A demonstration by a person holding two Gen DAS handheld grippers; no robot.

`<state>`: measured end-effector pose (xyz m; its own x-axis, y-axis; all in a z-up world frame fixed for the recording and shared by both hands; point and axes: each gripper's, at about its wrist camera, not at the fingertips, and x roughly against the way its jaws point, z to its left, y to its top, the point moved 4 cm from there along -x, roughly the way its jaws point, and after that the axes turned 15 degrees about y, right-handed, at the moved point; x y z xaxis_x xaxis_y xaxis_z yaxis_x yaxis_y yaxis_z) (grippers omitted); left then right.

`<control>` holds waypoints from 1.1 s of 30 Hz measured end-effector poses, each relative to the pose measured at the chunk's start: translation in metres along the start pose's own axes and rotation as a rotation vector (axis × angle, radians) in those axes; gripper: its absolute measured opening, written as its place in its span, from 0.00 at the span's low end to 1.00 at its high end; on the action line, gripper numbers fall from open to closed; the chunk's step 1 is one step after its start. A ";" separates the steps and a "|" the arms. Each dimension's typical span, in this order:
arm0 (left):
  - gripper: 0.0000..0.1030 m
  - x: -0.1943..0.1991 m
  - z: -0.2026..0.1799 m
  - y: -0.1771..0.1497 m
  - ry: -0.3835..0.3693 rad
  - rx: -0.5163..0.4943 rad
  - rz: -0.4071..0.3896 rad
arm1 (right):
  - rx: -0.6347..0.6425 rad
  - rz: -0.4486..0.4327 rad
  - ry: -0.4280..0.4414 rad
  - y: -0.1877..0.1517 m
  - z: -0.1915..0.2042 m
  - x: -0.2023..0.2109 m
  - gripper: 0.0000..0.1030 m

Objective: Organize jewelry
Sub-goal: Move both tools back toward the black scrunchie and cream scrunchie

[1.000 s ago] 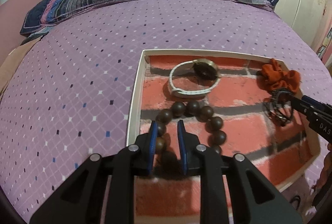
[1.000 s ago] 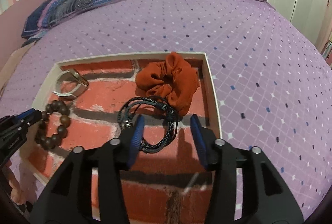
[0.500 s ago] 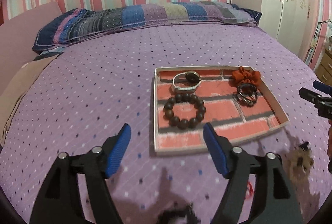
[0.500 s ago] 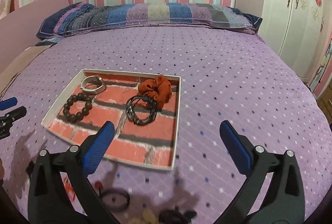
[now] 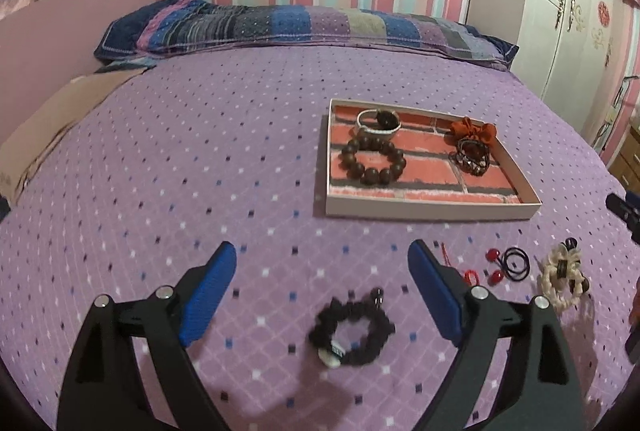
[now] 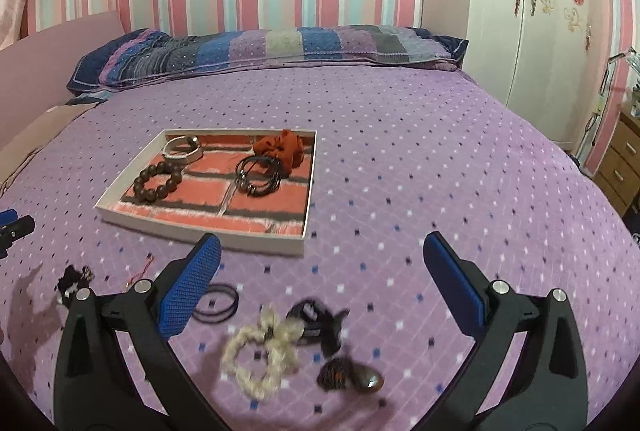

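Note:
A shallow brick-patterned tray (image 5: 428,210) (image 6: 200,227) lies on the purple bed. It holds a dark bead bracelet (image 5: 373,160) (image 6: 157,182), a white-strap watch (image 5: 378,122) (image 6: 183,150), an orange scrunchie (image 5: 474,129) (image 6: 282,147) and a black cord bracelet (image 5: 470,157) (image 6: 258,176). My left gripper (image 5: 322,291) is open above a black scrunchie (image 5: 352,331). My right gripper (image 6: 322,285) is open above a cream scrunchie (image 6: 262,355) (image 5: 562,281) and a dark hair clip (image 6: 316,321).
Loose on the bed near the front: black hair ties (image 5: 516,263) (image 6: 218,301), red bead ties (image 5: 494,267), a red string (image 5: 468,273), a dark beaded piece (image 6: 350,377). A patchwork pillow (image 5: 304,27) lies at the back, a white wardrobe (image 6: 528,11) at the right.
Both grippers let go of the bead bracelet and cord bracelet in the tray, opened wide and pulled back toward the near bed edge. The loose items have come into view.

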<state>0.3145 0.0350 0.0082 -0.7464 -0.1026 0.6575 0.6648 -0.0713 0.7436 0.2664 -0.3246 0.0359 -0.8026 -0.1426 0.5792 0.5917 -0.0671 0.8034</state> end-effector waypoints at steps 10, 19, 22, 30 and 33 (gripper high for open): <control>0.84 -0.008 -0.008 -0.042 0.028 -0.013 0.025 | -0.005 0.006 -0.006 -0.050 0.010 0.003 0.95; 0.84 -0.017 -0.005 -0.055 0.030 -0.001 0.044 | -0.038 0.048 0.007 -0.073 0.008 -0.003 0.87; 0.84 -0.017 -0.003 -0.055 0.024 0.003 0.040 | -0.042 0.058 0.010 -0.077 0.007 -0.006 0.84; 0.84 -0.027 -0.003 -0.057 0.026 0.003 0.052 | -0.050 0.082 0.004 -0.081 0.002 -0.012 0.75; 0.84 -0.030 -0.003 -0.058 0.029 0.001 0.054 | -0.063 0.095 0.018 -0.083 0.001 -0.015 0.69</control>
<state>0.2987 0.0397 -0.0554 -0.7082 -0.1351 0.6930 0.7042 -0.0643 0.7071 0.2293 -0.3157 -0.0399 -0.7416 -0.1690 0.6493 0.6690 -0.1141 0.7344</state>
